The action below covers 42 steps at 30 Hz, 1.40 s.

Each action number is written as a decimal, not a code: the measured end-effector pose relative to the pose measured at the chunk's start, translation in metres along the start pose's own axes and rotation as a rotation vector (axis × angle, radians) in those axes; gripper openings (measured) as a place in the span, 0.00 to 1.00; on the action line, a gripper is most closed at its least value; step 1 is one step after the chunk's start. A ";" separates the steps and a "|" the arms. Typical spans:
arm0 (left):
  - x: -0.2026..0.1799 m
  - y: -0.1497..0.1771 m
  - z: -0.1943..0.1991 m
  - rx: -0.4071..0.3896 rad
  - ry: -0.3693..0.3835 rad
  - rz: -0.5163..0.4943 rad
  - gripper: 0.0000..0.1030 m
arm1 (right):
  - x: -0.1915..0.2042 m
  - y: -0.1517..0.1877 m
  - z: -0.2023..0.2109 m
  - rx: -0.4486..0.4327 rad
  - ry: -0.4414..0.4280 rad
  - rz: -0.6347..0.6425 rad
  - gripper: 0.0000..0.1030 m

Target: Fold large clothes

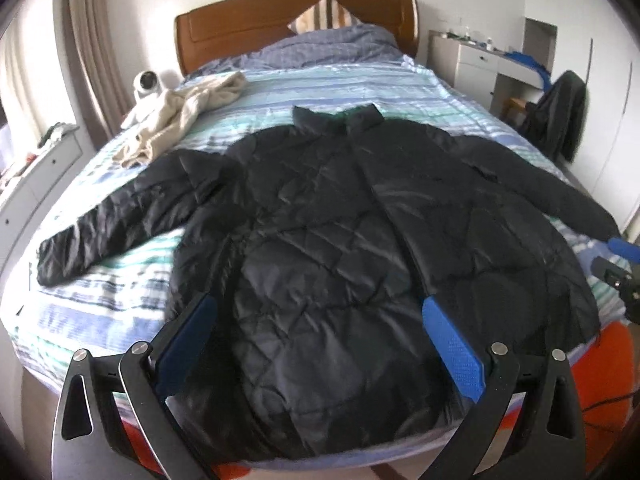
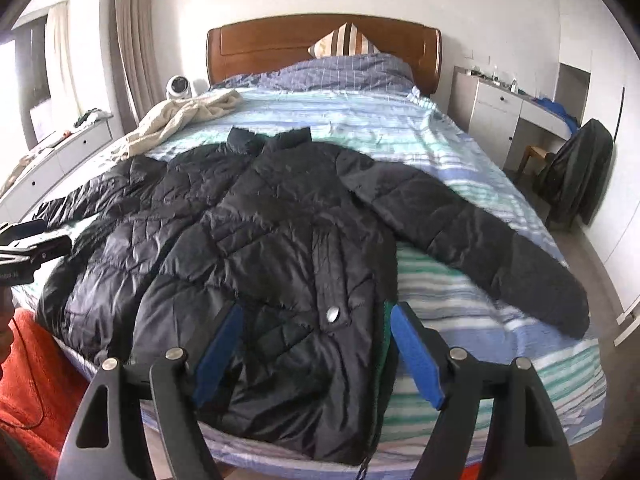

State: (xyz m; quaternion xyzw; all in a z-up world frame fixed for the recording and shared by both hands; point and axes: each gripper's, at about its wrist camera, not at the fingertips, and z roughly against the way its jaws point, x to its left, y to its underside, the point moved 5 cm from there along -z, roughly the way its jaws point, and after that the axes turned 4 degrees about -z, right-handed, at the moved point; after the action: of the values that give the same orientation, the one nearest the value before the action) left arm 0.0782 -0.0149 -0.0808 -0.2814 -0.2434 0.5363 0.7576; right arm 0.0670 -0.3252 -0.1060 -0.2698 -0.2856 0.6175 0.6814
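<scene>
A large black quilted jacket [image 1: 320, 216] lies flat, front up, on the striped bed [image 1: 120, 304], collar toward the headboard, both sleeves spread out to the sides. It also shows in the right wrist view [image 2: 280, 232]. My left gripper [image 1: 318, 312] is open and empty, hovering above the jacket's lower left part. My right gripper [image 2: 314, 320] is open and empty above the jacket's lower right edge, near a silver snap button [image 2: 332, 314]. The right gripper's tip shows at the right edge of the left wrist view [image 1: 620, 264].
A cream garment [image 1: 180, 112] lies crumpled at the bed's far left. A folded blue duvet [image 1: 328, 46] and a striped pillow [image 1: 324, 16] sit by the wooden headboard [image 1: 240, 28]. White drawers [image 1: 32, 176] stand left, a desk [image 1: 480, 60] and a chair with dark clothing [image 1: 560, 112] right.
</scene>
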 end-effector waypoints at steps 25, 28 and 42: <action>0.019 -0.018 0.005 0.011 0.032 0.051 0.99 | -0.121 0.002 0.005 -0.055 0.002 -0.384 0.76; 0.031 -0.014 0.004 0.021 -0.001 0.074 0.99 | -0.202 0.005 0.006 -0.118 0.026 -0.638 0.76; 0.055 0.000 0.003 0.063 -0.028 0.207 0.99 | -0.395 0.074 -0.091 -0.177 0.008 -1.464 0.56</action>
State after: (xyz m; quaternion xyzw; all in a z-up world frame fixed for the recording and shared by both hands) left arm 0.0932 0.0374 -0.0753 -0.2735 -0.2064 0.6230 0.7032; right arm 0.0530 -0.7131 -0.2443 -0.0663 -0.4389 -0.0215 0.8958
